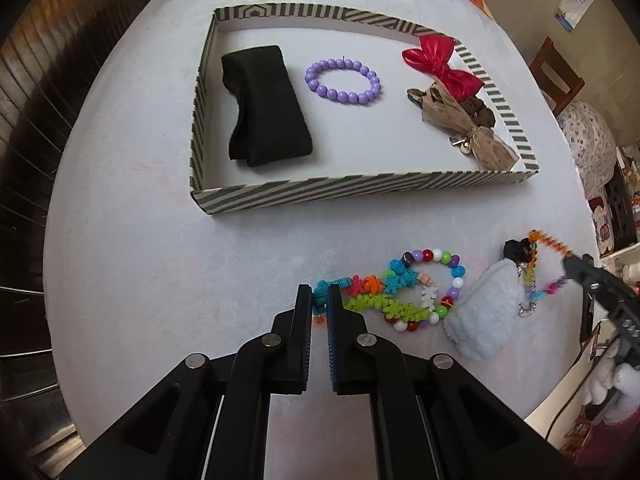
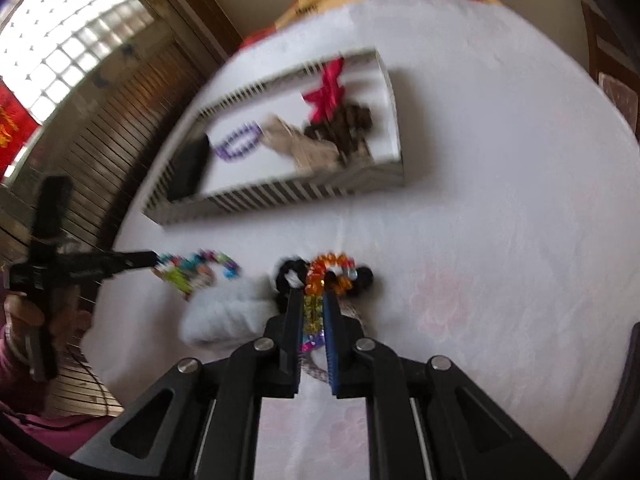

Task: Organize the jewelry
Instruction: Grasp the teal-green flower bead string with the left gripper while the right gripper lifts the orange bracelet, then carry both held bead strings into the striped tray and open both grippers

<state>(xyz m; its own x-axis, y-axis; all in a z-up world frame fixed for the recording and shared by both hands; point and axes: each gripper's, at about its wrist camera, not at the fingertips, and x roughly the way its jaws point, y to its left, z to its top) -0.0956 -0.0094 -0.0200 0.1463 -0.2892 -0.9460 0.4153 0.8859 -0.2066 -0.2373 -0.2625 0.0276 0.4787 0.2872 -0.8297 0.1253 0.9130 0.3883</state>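
Observation:
A striped tray (image 1: 360, 189) holds a black headband (image 1: 264, 108), a purple bead bracelet (image 1: 342, 80), a red bow (image 1: 440, 64) and a brown patterned hair tie (image 1: 460, 120). In front of the tray, on the white cloth, lies a many-coloured bead chain (image 1: 400, 294). My left gripper (image 1: 319, 300) is shut on its teal end. Further right, my right gripper (image 2: 314, 300) is shut on an orange and rainbow bead strand (image 2: 318, 276). That strand hangs over a black scrunchie (image 2: 286, 272). The right wrist view is blurred.
A white fluffy scrunchie (image 1: 484, 314) lies between the two bead pieces, touching the black scrunchie. The round table's edge (image 1: 560, 396) runs close on the right. A person's hand in a white glove (image 1: 612, 376) holds the right gripper. A chair (image 1: 554, 70) stands behind.

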